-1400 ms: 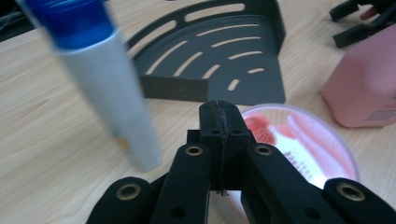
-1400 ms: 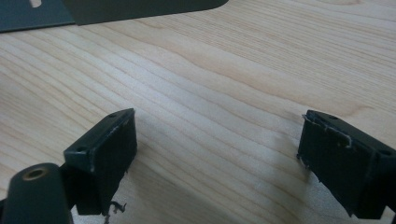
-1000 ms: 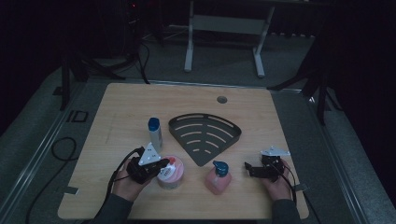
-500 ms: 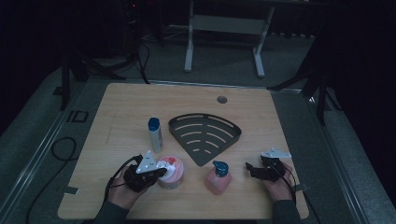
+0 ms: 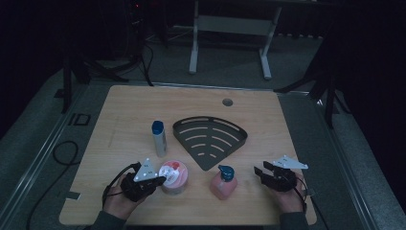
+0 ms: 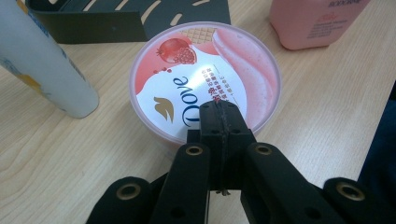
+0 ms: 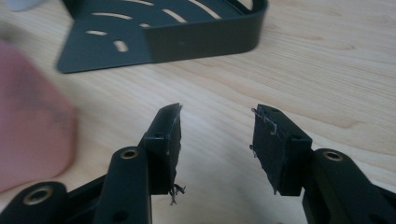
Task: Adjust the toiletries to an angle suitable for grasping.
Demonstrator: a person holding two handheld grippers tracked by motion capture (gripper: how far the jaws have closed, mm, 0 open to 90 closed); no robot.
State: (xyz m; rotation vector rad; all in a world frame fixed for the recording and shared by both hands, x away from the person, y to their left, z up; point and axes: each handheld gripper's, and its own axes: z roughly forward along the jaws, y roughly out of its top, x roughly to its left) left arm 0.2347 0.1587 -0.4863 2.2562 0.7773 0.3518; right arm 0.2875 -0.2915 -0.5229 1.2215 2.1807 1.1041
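A round pink Dove tub (image 6: pixel 205 79) stands near the table's front, left of a pink pump bottle (image 5: pixel 224 184). My left gripper (image 6: pixel 219 112) is shut, its jaws pressed together with nothing in them, tips over the near rim of the tub's lid (image 5: pixel 173 176). In the high view the left gripper (image 5: pixel 160 180) lies just left of the tub. My right gripper (image 7: pixel 217 126) is open above bare wood, right of the pump bottle (image 7: pixel 32 130). Its jaws have just been closing, with nothing between them. From above, the right gripper (image 5: pixel 259 172) points left towards the bottle.
A black slotted corner rack (image 5: pixel 210 139) lies at the table's middle, its wall (image 7: pixel 187 32) just beyond my right jaws. A white bottle with a blue cap (image 5: pixel 159 139) stands left of the rack, behind the tub. A cable hole (image 5: pixel 228 102) sits near the far edge.
The right hand has shifted slightly and lifted a little, and its jaws stand narrower. The left hand has drawn back a touch towards the table's near edge.
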